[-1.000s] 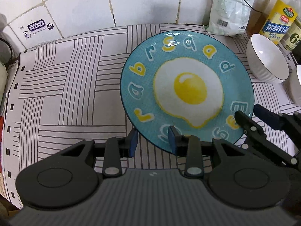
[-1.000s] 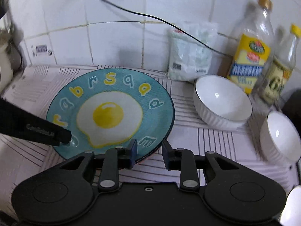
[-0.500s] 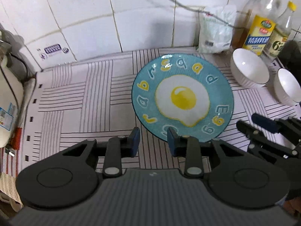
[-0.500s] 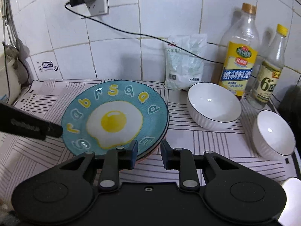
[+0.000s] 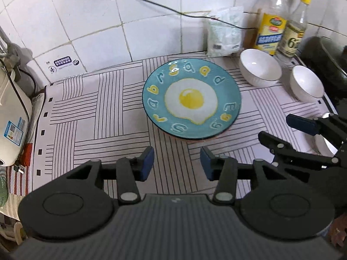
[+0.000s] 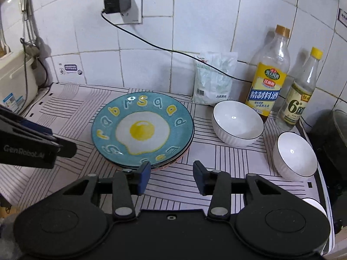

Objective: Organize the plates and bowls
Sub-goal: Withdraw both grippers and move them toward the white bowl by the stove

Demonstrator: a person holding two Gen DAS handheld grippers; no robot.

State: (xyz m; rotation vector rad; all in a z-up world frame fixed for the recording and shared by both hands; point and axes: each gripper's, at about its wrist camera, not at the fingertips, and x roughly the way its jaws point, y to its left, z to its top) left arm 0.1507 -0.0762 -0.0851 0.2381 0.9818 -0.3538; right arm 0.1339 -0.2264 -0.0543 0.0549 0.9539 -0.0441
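Right wrist: egg plate (image 6: 142, 130) flat, face-up.

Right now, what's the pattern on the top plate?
Teal plate with a fried-egg print ringed by letters; clearest in the right wrist view.

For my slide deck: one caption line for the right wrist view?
Open right gripper hovers before the stacked fried-egg plate, two white bowls at its right.
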